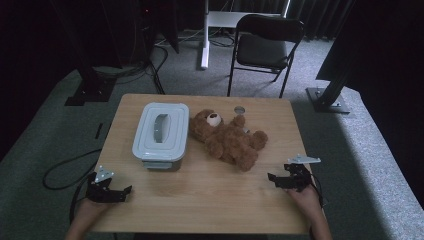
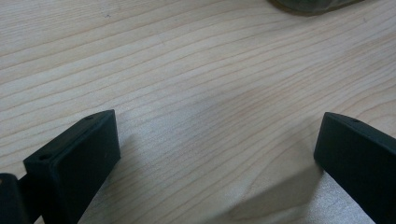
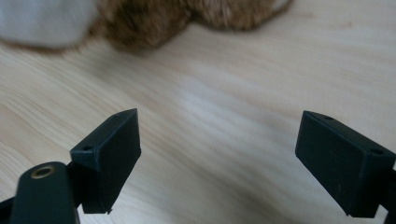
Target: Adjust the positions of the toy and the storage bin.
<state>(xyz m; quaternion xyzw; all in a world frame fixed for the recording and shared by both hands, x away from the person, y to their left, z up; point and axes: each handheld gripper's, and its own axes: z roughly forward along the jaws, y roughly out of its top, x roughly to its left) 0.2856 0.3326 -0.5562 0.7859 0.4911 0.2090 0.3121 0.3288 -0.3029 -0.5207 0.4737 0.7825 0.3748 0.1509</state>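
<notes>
A brown teddy bear point(image 1: 227, 138) lies on its back in the middle of the wooden table point(image 1: 200, 195). Just left of it stands a pale grey plastic box point(image 1: 161, 134) with its lid on. My left gripper point(image 1: 125, 192) rests near the table's front left corner, open, with bare wood between its jaws point(image 2: 217, 140). My right gripper point(image 1: 274, 178) sits at the front right, open and empty point(image 3: 217, 140). The bear's fur point(image 3: 154, 18) shows blurred at the top of the right gripper view, with the box point(image 3: 42, 21) beside it.
A small round grey object point(image 1: 239, 109) lies on the table behind the bear. Beyond the table stand a black folding chair point(image 1: 265, 45), black stands and cables on grey carpet. A cable loops on the floor at the left point(image 1: 60, 172).
</notes>
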